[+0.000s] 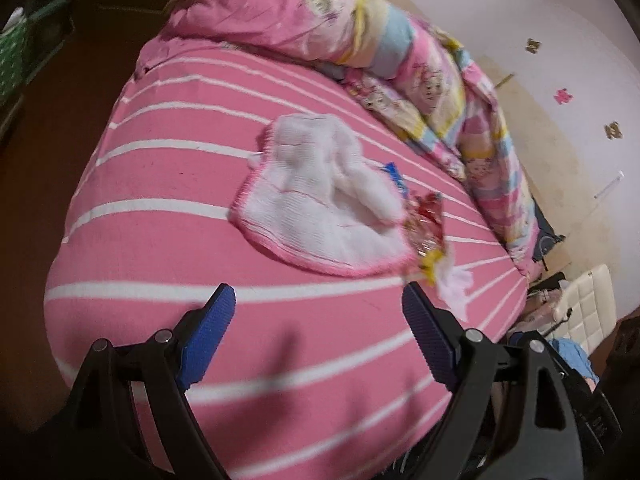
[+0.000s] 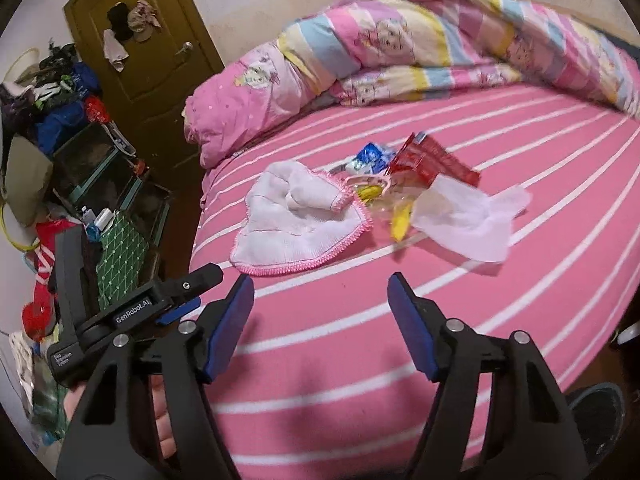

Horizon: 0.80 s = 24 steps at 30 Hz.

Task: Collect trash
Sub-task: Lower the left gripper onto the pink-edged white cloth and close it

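- Hovering over the near edge of the bed (image 2: 320, 360), the right gripper (image 2: 320, 304) has its blue-padded fingers (image 2: 230, 320) spread wide apart with nothing between them.
- Beside it on the left, the left gripper (image 1: 318, 312) also hangs above the striped pink sheet, its fingers (image 1: 208, 332) apart and empty; in the right wrist view its black body (image 2: 132, 312) shows at the bed's near-left corner.
- Just beyond both grippers lies a white cloth with pink trim (image 2: 296, 220), crumpled on the sheet.
- Touching the cloth's right edge is the trash pile: a yellow wrapper (image 2: 400, 216), a white tissue (image 2: 468, 220) to its right, a red wrapper (image 2: 432, 160) behind these, and a blue-and-white wrapper (image 2: 370, 158) at the back left.
- From the left wrist view the cloth (image 1: 320, 208) hides most of the pile; the red wrapper (image 1: 548, 220) and tissue (image 1: 456, 284) peek out at its right.
- Farther back, a rolled cartoon-print quilt (image 2: 400, 48) lies across the bed's far side.
- Past the bed's left side stand a cluttered shelf (image 2: 80, 160) and a brown door (image 2: 152, 40).
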{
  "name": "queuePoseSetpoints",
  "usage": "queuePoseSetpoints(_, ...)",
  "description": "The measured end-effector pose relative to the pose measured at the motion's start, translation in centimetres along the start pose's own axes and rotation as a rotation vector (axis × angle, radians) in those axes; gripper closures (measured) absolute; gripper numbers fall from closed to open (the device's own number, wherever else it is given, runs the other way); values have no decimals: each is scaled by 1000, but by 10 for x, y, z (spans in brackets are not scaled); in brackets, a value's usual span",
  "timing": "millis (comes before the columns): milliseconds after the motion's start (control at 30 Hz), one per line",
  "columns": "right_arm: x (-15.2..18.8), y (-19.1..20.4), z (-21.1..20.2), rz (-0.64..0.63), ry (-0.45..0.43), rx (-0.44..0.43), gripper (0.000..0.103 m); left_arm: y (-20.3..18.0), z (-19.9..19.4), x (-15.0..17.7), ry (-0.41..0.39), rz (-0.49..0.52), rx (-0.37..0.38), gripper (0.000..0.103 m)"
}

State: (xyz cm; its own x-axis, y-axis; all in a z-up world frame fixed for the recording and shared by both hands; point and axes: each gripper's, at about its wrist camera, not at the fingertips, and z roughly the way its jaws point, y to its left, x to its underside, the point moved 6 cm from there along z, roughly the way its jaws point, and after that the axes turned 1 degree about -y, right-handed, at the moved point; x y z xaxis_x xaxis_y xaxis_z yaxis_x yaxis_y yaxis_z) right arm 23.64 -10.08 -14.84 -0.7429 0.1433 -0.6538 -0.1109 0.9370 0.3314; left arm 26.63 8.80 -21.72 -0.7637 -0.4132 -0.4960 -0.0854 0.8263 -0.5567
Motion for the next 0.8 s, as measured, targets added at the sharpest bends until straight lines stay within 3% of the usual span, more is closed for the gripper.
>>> queuePoseSetpoints(133, -3, -7, 36, 72, 52, -20, 38, 16, 19, -13, 23, -12, -38, 21)
queuePoseSetpoints(467, -9, -22, 111, 149, 111, -3, 38, 26, 58, -35, 82, -40, -30, 22)
queuePoseSetpoints(567, -14, -25, 128, 155, 116, 4, 38, 25, 68, -42, 86, -37, -29, 27)
queuePoseSetpoints(667, -17, -28, 142, 172, 121, 7, 38, 19, 78, -45, 110, -14, -12, 39)
queuePoseSetpoints(767, -21, -29, 150, 182, 117, 4, 45, 19, 83, -45, 113, -34, -13, 44)
queuePoseSetpoints(800, -22, -28, 153, 184, 119, 0, 51, 18, 84, -45, 115, -31, -17, 50)
